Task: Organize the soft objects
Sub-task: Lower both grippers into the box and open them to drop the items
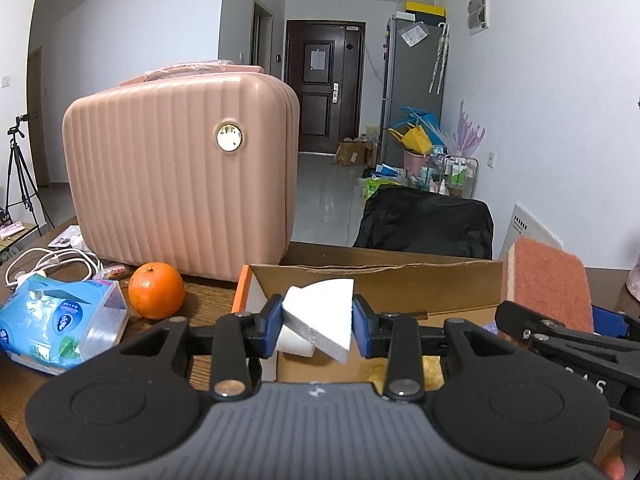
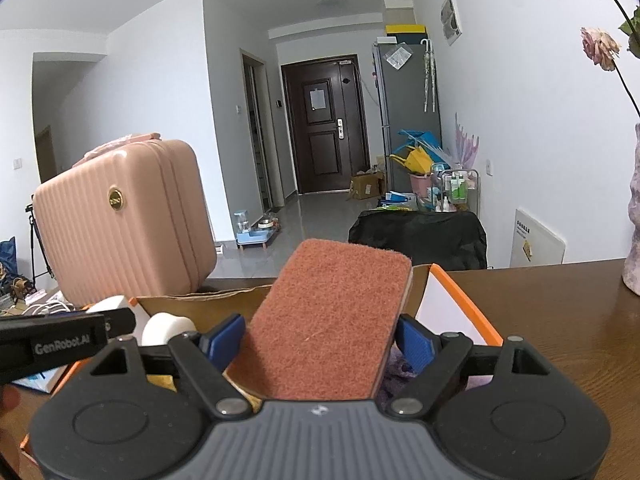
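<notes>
We've got both claws loaded over the cardboard box (image 1: 376,276): the left gripper (image 1: 318,322) pinches a white foam wedge (image 1: 320,316), the right gripper (image 2: 320,340) clamps a scouring sponge (image 2: 332,320). Best we lower each inside the box walls before letting go. Counting: one wedge, one sponge, one white roll (image 1: 294,340) already inside.

one orange (image 1: 156,290); one pink case (image 1: 182,184); two hand-held grippers (image 1: 318,322) (image 2: 320,340).
</notes>
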{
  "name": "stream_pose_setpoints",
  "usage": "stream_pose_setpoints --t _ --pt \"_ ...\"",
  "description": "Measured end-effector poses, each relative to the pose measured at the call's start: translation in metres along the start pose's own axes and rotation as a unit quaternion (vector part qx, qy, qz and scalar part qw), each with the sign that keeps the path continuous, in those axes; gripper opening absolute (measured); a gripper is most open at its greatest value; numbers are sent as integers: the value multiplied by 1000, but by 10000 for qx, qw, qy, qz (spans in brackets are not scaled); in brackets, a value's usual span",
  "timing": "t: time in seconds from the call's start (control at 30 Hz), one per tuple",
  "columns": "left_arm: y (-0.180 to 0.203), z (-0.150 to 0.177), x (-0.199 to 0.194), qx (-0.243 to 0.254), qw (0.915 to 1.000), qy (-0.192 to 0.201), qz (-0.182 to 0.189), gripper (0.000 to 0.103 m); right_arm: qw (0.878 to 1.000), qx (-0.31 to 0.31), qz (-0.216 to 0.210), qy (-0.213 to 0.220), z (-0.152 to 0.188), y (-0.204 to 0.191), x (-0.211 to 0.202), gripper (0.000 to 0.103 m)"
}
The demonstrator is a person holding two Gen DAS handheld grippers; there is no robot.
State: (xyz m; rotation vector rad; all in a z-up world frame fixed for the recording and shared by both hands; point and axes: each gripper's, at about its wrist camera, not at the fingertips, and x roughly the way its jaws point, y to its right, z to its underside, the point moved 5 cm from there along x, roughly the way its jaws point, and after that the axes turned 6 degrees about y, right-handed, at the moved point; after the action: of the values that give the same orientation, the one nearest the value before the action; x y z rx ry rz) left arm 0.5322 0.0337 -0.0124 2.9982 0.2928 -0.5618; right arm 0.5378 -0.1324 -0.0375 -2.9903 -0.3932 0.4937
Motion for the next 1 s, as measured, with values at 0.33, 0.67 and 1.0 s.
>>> stream_pose_setpoints --t 0.33,0.67,1.0 --pt "-4 -2 -4 -43 9997 124 -224 89 9998 149 163 20 -3 9 2 101" --pt "-9 -4 -5 -85 9988 223 -424 103 9995 236 218 77 -4 12 0 103" --pt "-13 -4 -5 -165 9984 185 -500 103 9992 264 260 153 -6 12 -7 103"
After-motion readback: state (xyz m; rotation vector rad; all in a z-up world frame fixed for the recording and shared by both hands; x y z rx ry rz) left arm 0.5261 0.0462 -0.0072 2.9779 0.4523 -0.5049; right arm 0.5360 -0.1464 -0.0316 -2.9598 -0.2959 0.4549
